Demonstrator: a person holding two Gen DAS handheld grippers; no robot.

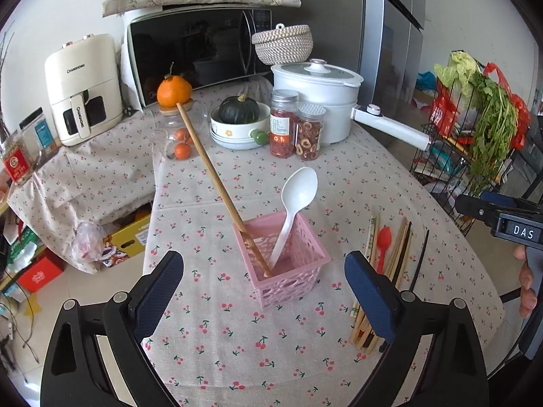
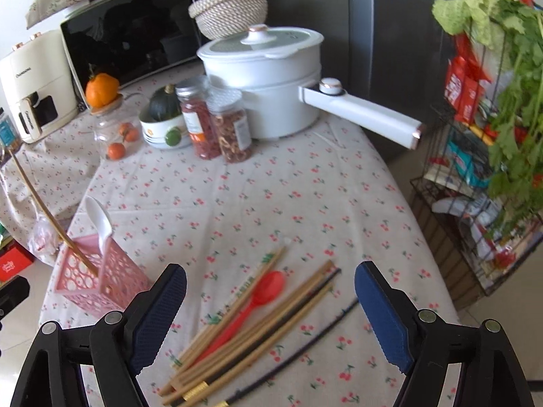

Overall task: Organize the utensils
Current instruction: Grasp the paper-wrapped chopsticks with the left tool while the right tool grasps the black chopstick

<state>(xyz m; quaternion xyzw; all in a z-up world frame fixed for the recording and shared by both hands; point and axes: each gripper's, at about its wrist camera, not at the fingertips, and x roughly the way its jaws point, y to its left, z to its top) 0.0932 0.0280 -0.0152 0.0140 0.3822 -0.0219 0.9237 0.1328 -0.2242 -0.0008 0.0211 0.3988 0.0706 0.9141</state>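
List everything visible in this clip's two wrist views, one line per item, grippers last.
basket: 1, pink, near table edge
white spoon: 1, standing in basket
wooden chopstick: 1, tan, leaning in basket
red spoon: 1, lying among loose chopsticks
loose chopsticks: several, tan and black, flat on tablecloth
pot: 1, white, lidded, at back
spice jars: 2, clear, before pot
squash: 1, dark green, in bowl
microwave: 1, black, at back
vegetable rack: 1, black wire, beside table
left gripper: open, facing basket
right gripper: open, above loose chopsticks
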